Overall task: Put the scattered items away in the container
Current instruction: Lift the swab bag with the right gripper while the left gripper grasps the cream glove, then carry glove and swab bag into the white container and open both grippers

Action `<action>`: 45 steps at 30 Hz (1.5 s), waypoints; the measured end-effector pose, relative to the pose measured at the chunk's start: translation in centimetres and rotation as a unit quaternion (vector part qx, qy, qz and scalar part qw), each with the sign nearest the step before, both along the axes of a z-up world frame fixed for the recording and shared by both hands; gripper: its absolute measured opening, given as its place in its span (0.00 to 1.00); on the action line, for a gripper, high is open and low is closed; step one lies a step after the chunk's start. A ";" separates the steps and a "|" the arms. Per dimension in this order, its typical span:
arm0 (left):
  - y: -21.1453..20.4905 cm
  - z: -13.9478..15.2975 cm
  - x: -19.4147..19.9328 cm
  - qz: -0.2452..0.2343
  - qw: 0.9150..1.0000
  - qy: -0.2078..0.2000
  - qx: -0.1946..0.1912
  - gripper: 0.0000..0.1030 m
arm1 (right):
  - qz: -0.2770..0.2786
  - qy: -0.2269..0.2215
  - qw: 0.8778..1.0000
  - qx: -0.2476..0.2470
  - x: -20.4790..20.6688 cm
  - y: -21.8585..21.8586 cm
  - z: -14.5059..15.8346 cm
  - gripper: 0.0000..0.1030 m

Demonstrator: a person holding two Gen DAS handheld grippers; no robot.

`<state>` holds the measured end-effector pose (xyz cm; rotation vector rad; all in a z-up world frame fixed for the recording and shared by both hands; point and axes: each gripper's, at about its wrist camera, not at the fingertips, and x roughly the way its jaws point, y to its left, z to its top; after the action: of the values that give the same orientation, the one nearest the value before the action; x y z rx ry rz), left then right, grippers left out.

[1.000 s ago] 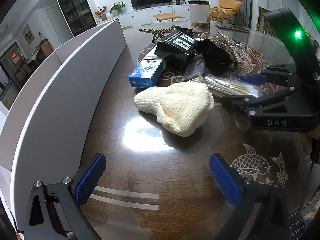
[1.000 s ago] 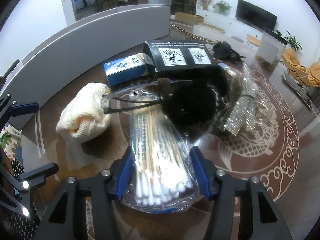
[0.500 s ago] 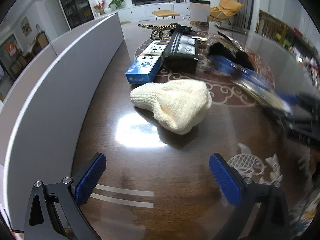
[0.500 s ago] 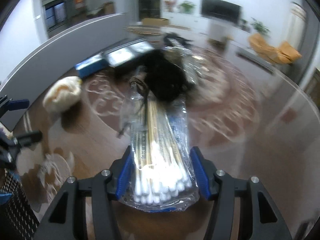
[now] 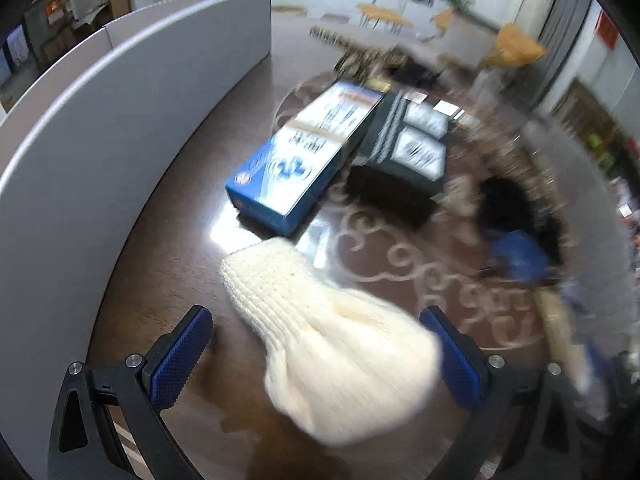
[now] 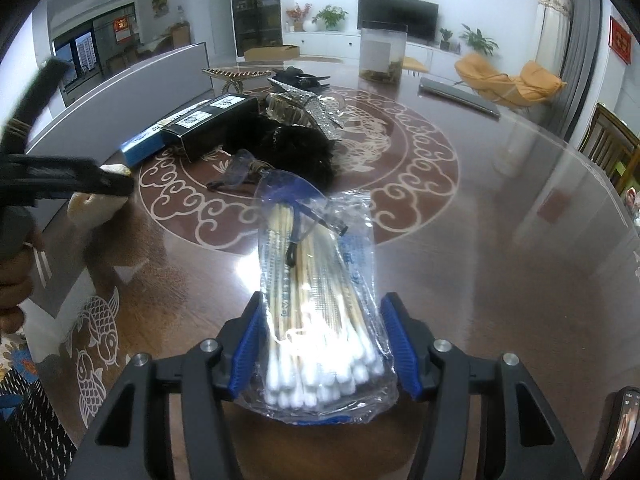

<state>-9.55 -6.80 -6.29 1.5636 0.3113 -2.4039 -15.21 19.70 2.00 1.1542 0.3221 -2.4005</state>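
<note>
Dark polished wood with pale cloud scrolls and fish inlay makes up the table (image 6: 500, 240) I am working over, in a living room with a television on the far wall.

My right gripper (image 6: 324, 354) has its blue pads pressed against a clear plastic bag of wooden-stick cotton swabs (image 6: 316, 312), low centre of the right wrist view, lifted clear of the table. A thin dark cord lies over the bag's top; I cannot tell what it belongs to. My left gripper (image 5: 320, 360) stands wide open at the bottom of its own view, with a cream knitted woollen item (image 5: 332, 356) between the pads; the right pad is at its edge, the left pad apart from it, so nothing is gripped yet.

I judge the step as carrying the swabs to the container while lining up the next pick. A dark mesh edge at the lower left of the right view may be that container, though I cannot be sure. Next I need to close the left pads on the knit and release the swabs over the bin.

Count on the table: one blue and white cardboard box (image 5: 304, 164), one black carton with white labels (image 5: 404, 160), one fluffy black item (image 6: 296, 152), one pair of clear safety glasses (image 6: 240, 174), one silver sequinned piece (image 6: 316, 110).
</note>
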 end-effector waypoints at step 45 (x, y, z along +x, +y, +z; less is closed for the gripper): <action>1.7 5.2 9.8 -0.222 0.967 0.096 0.082 0.43 | -0.123 -0.053 0.987 -0.088 3.0 11.8 5.7 0.35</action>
<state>0.22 -5.15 -1.05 1.6105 0.2170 -2.9507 -12.17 31.45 7.72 1.2968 -0.0709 -2.5031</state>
